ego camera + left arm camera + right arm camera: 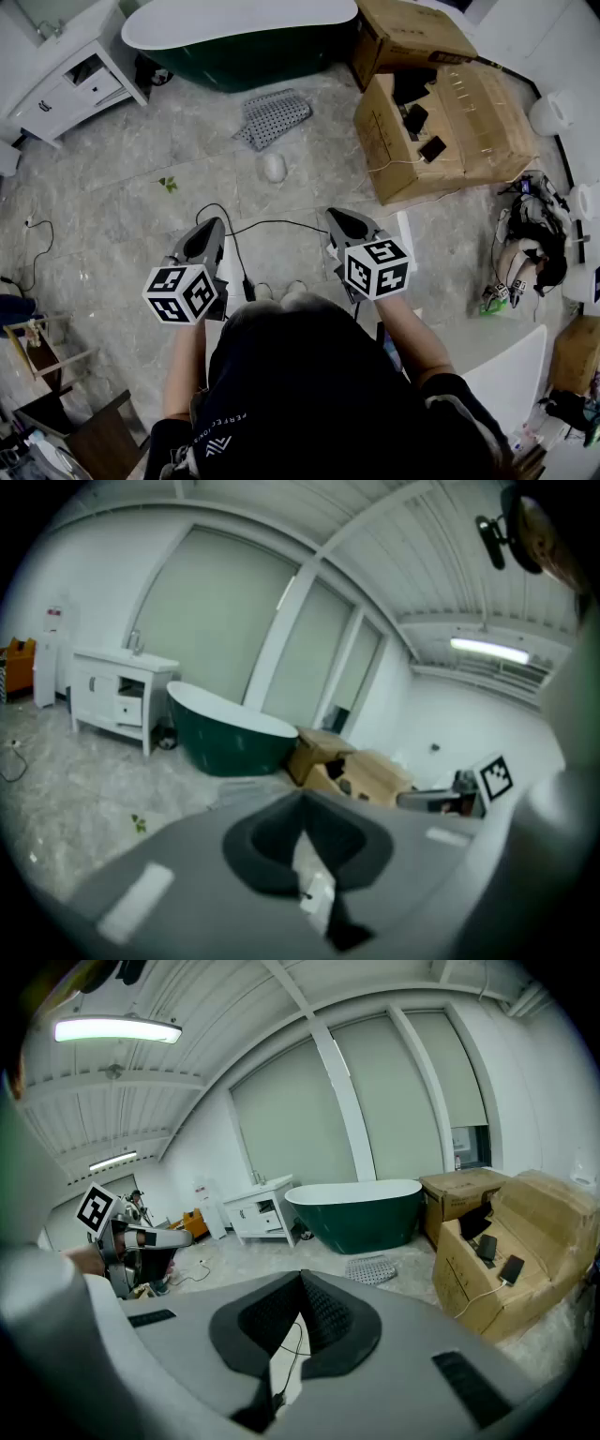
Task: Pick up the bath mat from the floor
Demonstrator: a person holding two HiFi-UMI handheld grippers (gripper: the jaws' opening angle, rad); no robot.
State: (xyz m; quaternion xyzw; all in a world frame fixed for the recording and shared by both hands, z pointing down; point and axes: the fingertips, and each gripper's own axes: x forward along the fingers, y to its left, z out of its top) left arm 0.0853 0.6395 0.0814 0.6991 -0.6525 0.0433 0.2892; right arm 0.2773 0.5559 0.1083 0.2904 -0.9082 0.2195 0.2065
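The bath mat (272, 117) is a grey dotted cloth lying crumpled on the marble floor, just in front of the dark green bathtub (234, 42). The right gripper view shows the bath mat (372, 1268) flat on the floor ahead, beyond the jaws. My left gripper (214, 227) and right gripper (336, 217) are held side by side at waist height, well short of the mat and pointing toward it. Both are shut with nothing between the jaws, as seen for the left gripper (302, 803) and the right gripper (302, 1279) in their own views.
A small white object (274, 167) lies on the floor between me and the mat. A black cable (258, 227) runs under the grippers. Cardboard boxes (441, 122) stand at the right, a white cabinet (70, 80) at the far left, and clutter (530, 244) along the right wall.
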